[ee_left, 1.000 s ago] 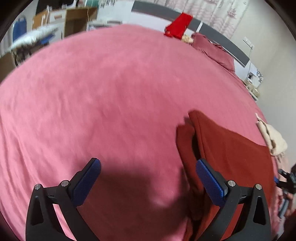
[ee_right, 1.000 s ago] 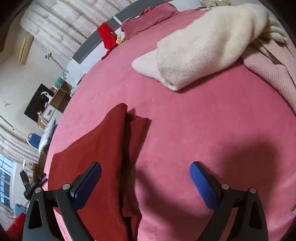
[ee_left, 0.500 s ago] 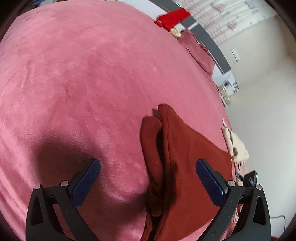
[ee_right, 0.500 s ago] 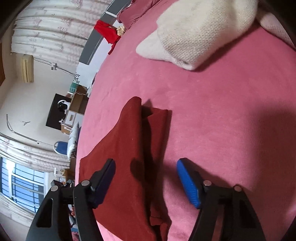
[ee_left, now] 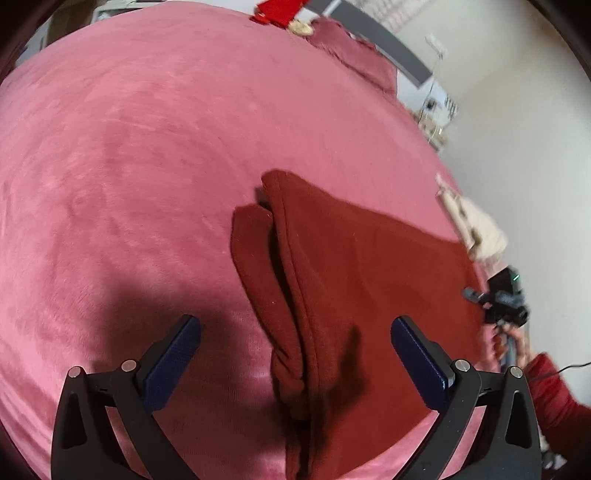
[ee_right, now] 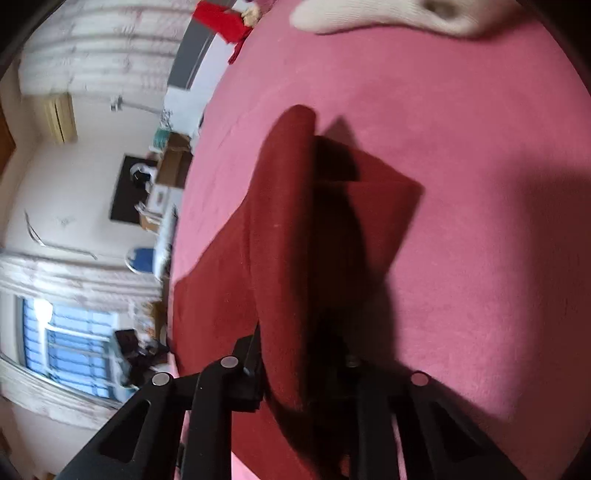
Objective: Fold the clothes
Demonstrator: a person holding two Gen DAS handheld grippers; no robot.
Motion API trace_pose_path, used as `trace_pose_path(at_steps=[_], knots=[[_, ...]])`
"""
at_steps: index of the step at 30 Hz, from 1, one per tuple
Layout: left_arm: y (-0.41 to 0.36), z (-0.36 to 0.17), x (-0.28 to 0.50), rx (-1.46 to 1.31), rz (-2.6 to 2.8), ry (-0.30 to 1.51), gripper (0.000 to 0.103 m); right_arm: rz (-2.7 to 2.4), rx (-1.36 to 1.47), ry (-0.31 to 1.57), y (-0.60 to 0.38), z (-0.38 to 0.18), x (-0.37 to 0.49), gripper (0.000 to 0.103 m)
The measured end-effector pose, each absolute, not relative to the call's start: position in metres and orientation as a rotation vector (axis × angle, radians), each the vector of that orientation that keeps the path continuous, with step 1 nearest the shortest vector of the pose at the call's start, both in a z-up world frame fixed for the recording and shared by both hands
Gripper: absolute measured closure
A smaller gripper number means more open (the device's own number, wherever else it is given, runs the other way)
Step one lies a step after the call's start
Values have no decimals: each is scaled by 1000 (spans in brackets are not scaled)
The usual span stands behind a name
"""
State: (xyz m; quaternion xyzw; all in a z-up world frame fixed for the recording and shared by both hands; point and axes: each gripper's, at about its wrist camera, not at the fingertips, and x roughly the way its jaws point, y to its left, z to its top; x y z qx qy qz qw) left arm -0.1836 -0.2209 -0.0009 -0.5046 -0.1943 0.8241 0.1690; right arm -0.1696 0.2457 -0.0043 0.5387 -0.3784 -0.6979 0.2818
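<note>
Two grippers work a dark red garment (ee_left: 354, 280) lying on the pink bedspread (ee_left: 129, 166). The left gripper (ee_left: 295, 363) hangs over its bunched edge, jaws wide apart. The right gripper (ee_right: 299, 373) has just been closing and pinches a raised fold. A one-sided lift could drag the cloth askew.

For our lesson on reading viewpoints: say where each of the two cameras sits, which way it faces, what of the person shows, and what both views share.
Left wrist: on the left claw, looking down at the dark red garment on the pink bed; jaws open; a hand shows.
Right wrist: on the right claw, closing onto the garment's folded edge.
Shared: garment, bed, cream clothing.
</note>
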Motion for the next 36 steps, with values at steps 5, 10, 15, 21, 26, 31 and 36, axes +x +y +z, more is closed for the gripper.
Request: trace_pose_path(at_steps=[5,10,15,21,26,31,36], knots=[[-217,-8,-191,-1390,2263,-635,0,-1872,1449,-1009,246,-5,-171,86],[-215,-17,-196,-1334,2172,-772,0,-1874,1440,-1008,249,-5,-169,86],[-221,-27,-199,-1302,2128,-921,0,-1881,1421,-1000,248,-4,-168,86],[-217,-39,-202,-1407,2205,-963,88,-1888,1403,-992,248,-4,-167,86],[-208,-40,-198,-1391,2244,-965,88,-1903,1404,-981,248,-3,-166,86],[-181,-16,-191,-1370,2389,-797,89,-1976,1421,-966,242,7,-159,86],[-193,12,-169,-1244,2366,-858,89,-1920,1295,-1157,246,23,-144,87]])
